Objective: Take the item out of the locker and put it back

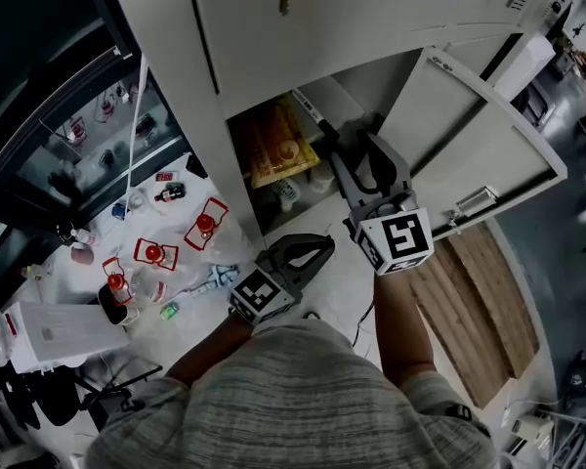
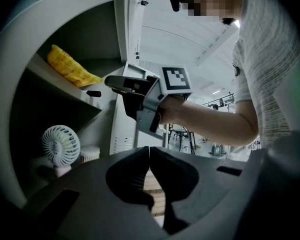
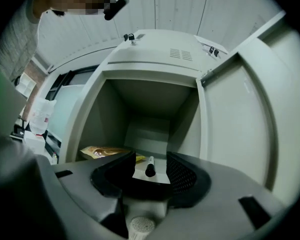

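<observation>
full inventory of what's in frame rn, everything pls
locker: 1, off-white, centre; door swung open
snack bag: 1, yellow, upper shelf, left side
marker: 1, black, same shelf, beside the bag
fan: 1, white, below that shelf
small red-topped items: at least 3, white table left of locker
wood panel: 1, brown, right of locker, below the door
left gripper: dark grey, shut, empty, outside locker
right gripper: dark grey, open at upper shelf, marker between jaws, not gripped
</observation>
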A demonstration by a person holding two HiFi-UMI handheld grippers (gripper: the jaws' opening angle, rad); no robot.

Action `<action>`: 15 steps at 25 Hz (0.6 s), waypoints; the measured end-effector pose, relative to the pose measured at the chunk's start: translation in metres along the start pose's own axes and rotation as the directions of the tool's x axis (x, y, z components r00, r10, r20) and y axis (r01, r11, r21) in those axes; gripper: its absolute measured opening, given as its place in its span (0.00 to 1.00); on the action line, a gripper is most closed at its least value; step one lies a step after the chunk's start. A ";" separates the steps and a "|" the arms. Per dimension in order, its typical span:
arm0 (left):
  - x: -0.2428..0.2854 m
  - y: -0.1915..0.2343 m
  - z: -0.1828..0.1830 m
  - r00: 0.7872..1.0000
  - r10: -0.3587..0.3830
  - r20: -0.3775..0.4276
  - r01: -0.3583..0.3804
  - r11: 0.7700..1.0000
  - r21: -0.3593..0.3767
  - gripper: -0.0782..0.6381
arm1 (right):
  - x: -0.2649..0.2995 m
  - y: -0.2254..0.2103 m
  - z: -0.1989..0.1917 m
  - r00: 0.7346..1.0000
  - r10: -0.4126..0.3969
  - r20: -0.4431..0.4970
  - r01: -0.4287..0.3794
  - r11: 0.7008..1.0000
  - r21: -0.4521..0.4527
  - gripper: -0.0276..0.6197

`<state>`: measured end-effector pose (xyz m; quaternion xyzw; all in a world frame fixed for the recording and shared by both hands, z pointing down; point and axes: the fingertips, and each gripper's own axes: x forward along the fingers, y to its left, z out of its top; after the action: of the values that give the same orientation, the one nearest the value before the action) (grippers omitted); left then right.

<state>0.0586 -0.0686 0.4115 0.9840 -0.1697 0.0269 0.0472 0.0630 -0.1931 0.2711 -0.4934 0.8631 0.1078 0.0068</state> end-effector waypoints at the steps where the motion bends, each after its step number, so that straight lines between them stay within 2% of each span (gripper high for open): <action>1: 0.000 0.000 0.002 1.000 0.002 0.003 -0.002 1.000 0.000 0.12 | -0.006 0.001 0.003 1.000 0.001 0.006 -0.001 1.000 -0.002 0.34; 8: -0.004 0.009 0.010 0.998 0.057 0.031 -0.057 0.998 0.003 0.12 | -0.047 0.012 0.006 1.000 -0.003 0.013 0.003 1.000 0.021 0.33; 11: -0.003 0.011 0.021 0.995 0.077 0.069 -0.078 0.997 0.009 0.12 | -0.065 0.017 -0.004 1.000 -0.007 -0.006 0.007 0.999 0.041 0.26; 15: 0.000 0.005 0.020 0.995 0.077 0.061 -0.077 0.997 0.010 0.12 | -0.083 0.028 -0.017 0.999 0.006 -0.040 -0.002 0.996 0.086 0.23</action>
<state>0.0574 -0.0756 0.3917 0.9773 -0.2088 -0.0002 0.0348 0.0831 -0.1121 0.3021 -0.4930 0.8679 0.0606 0.0101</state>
